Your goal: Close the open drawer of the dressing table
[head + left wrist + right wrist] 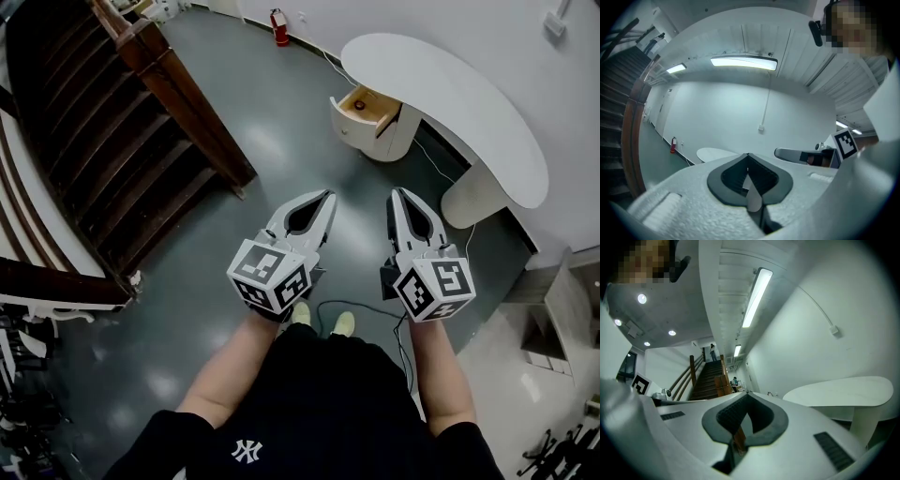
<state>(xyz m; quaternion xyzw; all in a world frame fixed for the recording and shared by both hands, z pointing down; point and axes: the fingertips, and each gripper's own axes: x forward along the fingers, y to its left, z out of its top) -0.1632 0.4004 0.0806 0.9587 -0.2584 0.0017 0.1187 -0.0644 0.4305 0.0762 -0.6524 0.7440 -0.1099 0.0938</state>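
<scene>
The white dressing table (pixel 469 103) with a curved top stands at the upper right of the head view. Under its left end, the drawer (pixel 367 108) is pulled out, its wooden inside showing with a small red thing in it. My left gripper (pixel 330 193) and right gripper (pixel 397 191) are held side by side well short of the drawer, pointing towards it, both shut and empty. In the left gripper view the left gripper (pixel 748 154) has its jaws together, with the table top (pixel 715 153) far ahead. In the right gripper view the right gripper (pixel 746 393) is shut too, with the table top (pixel 843 390) at the right.
A dark wooden staircase (pixel 112 141) with a heavy post (pixel 178 94) fills the left side. A red fire extinguisher (pixel 279 26) stands by the far wall. A cable (pixel 370 307) trails over the grey floor near my feet. An open cardboard box (pixel 548 328) sits at the right.
</scene>
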